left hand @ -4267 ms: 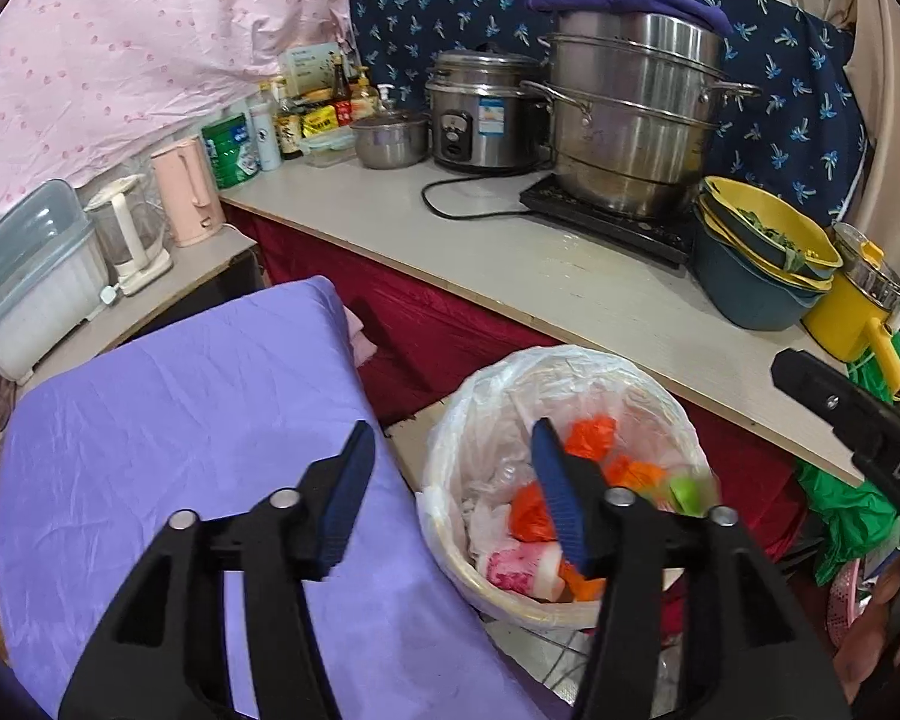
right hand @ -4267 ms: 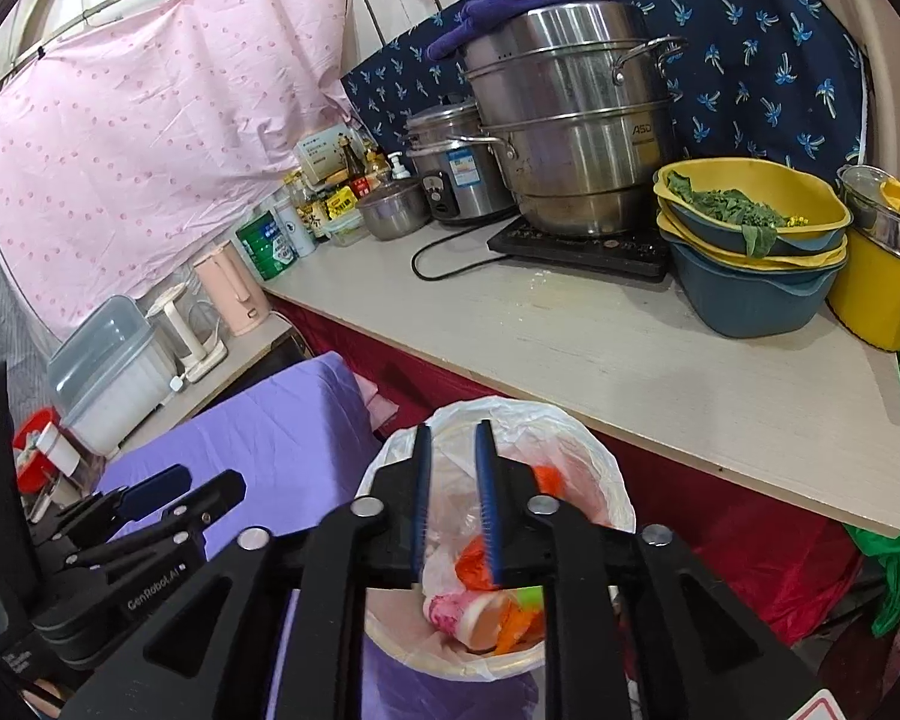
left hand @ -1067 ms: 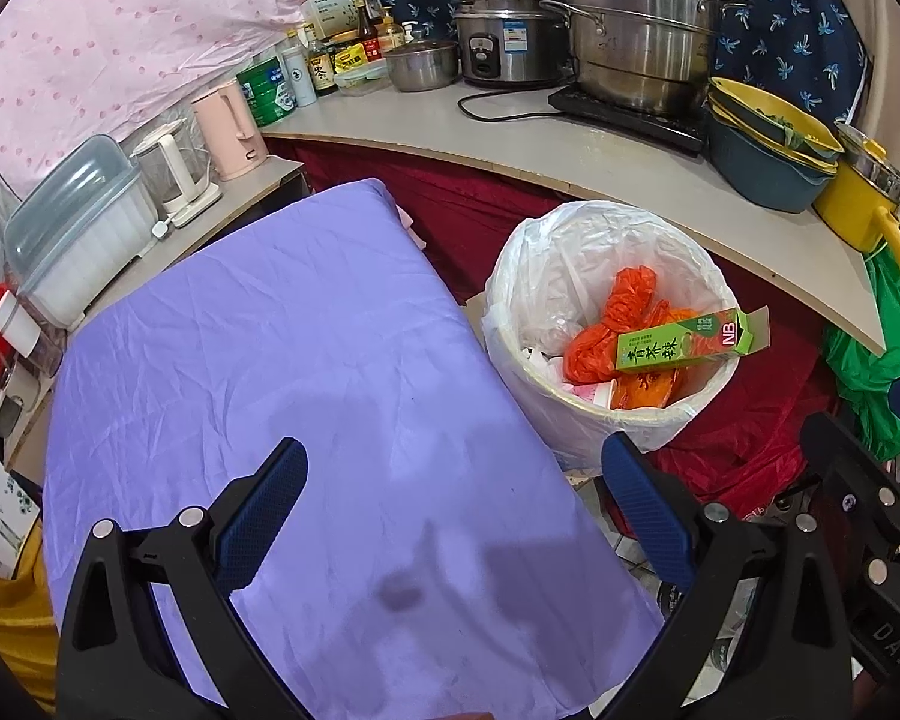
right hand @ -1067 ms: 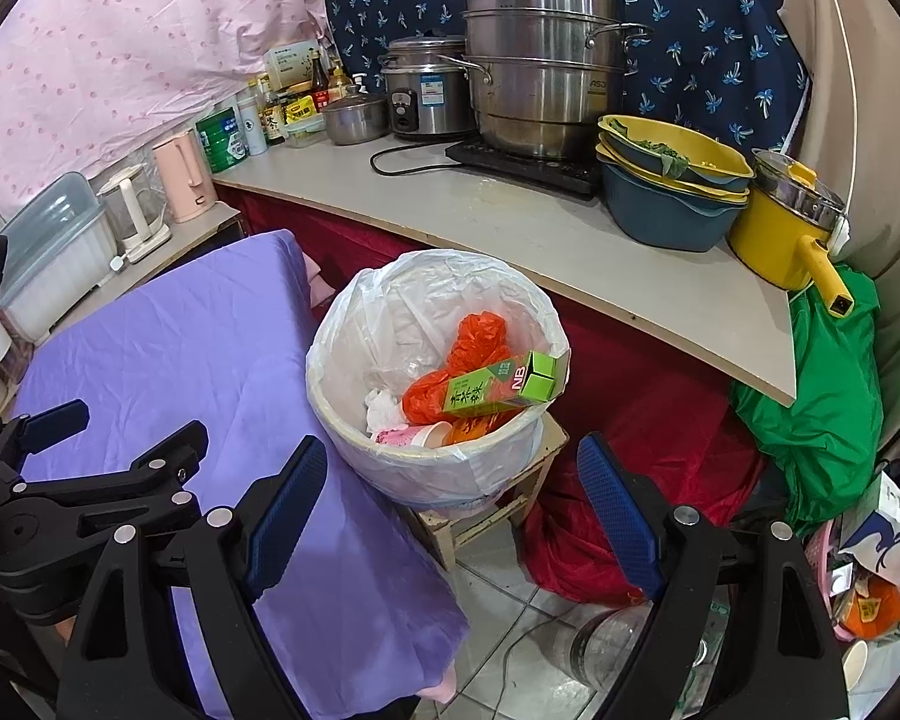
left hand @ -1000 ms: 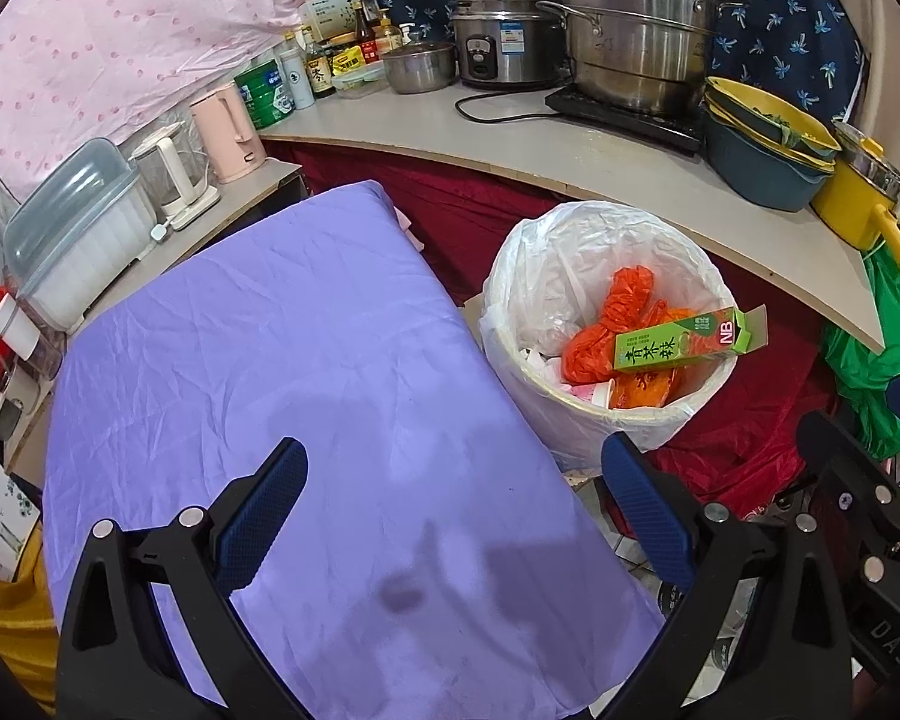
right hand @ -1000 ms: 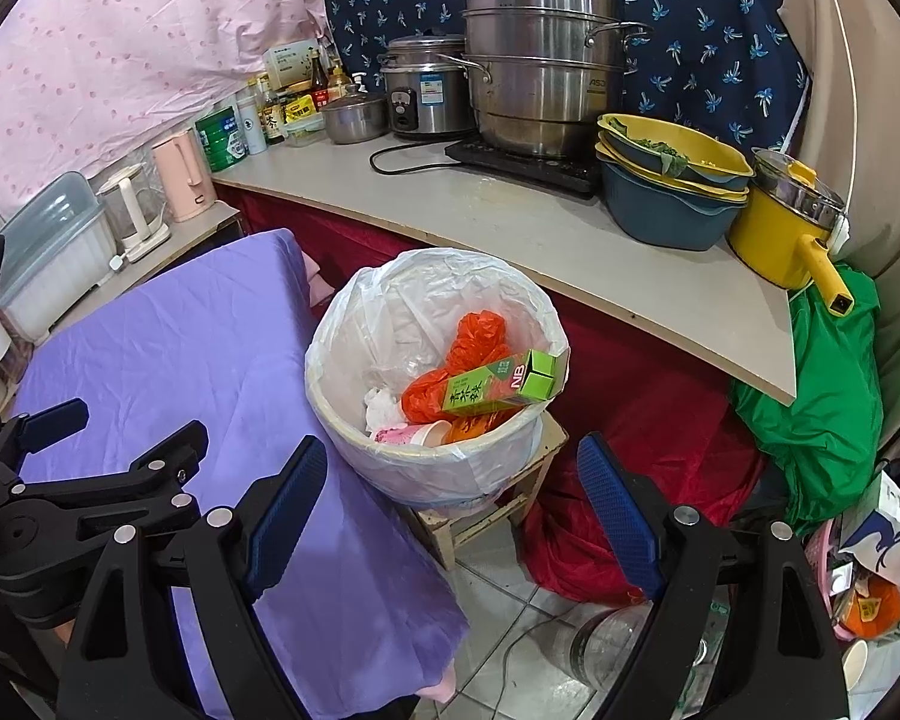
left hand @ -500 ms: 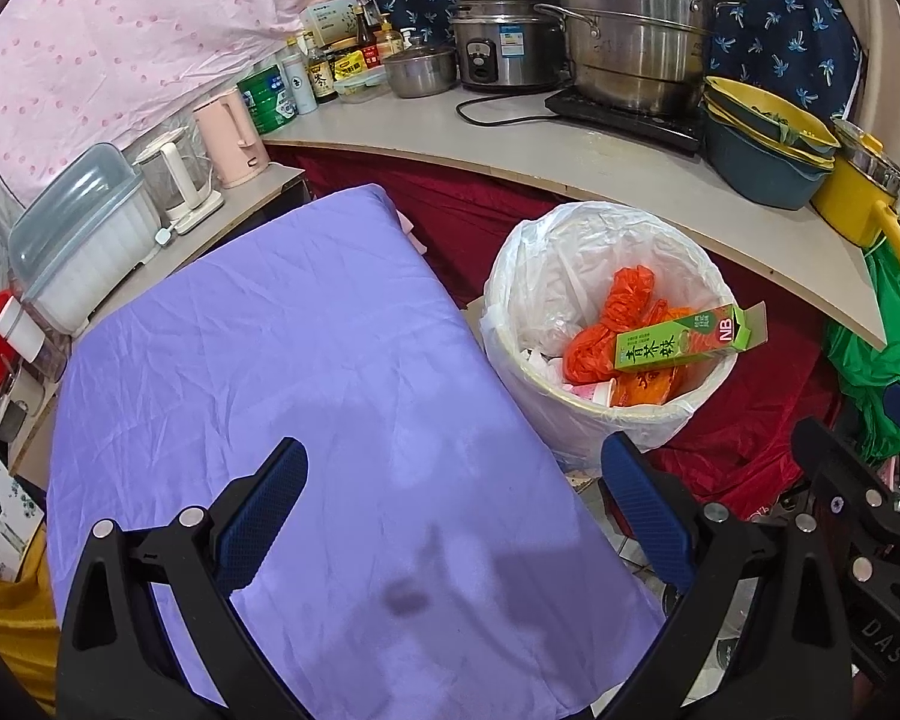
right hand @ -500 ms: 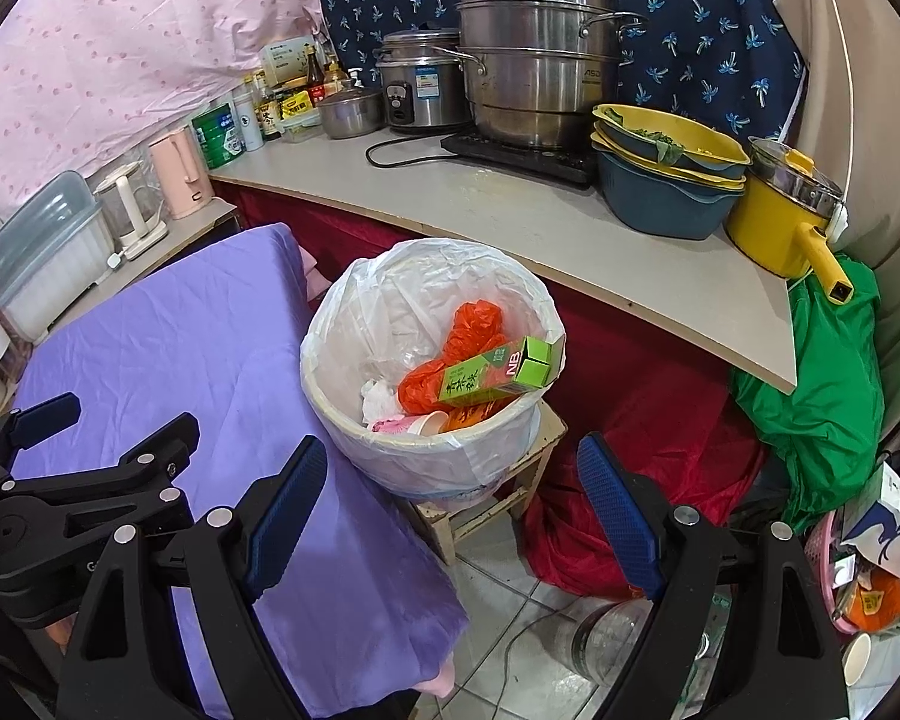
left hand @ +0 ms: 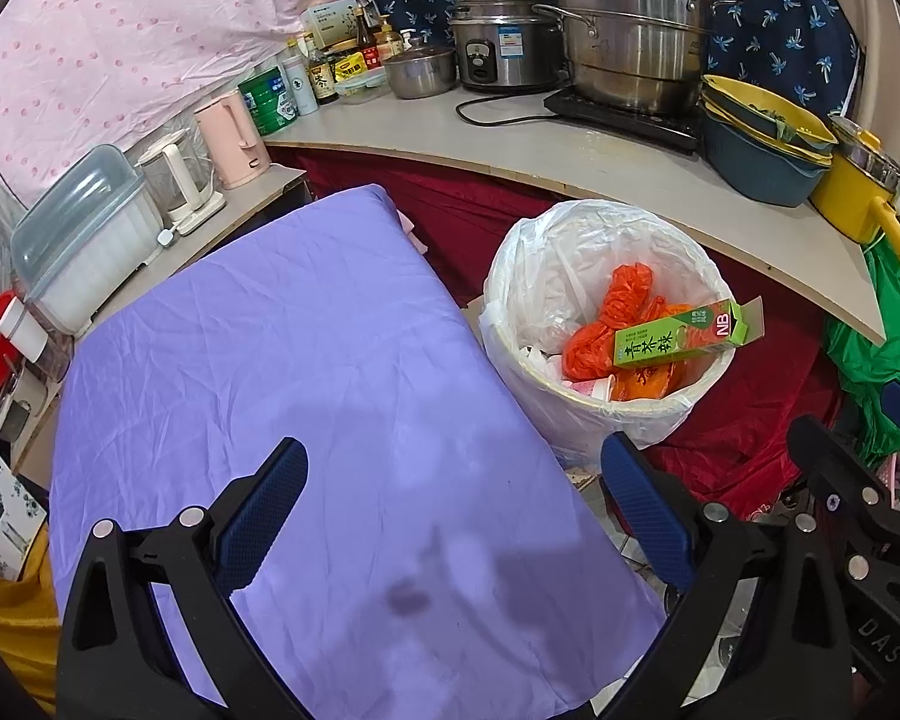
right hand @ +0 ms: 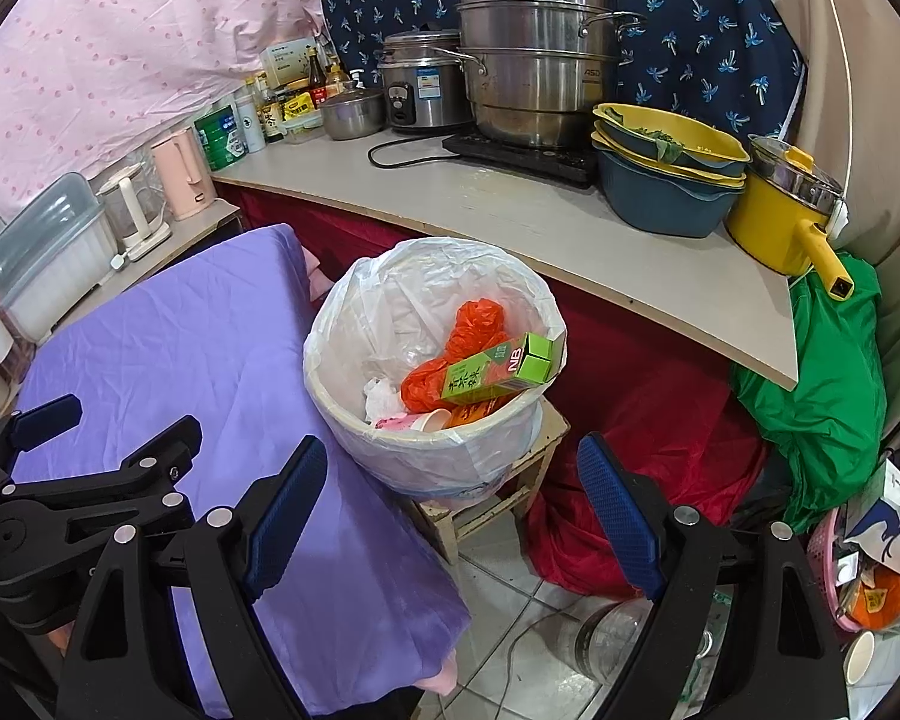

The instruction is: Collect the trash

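Green carton [left hand: 678, 339] lies atop orange bags in the lined bin [left hand: 570, 276]; we hold left gripper [left hand: 453, 513] and right gripper [right hand: 450, 501] spread wide, empty; bin beside purple cloth [left hand: 282, 372].
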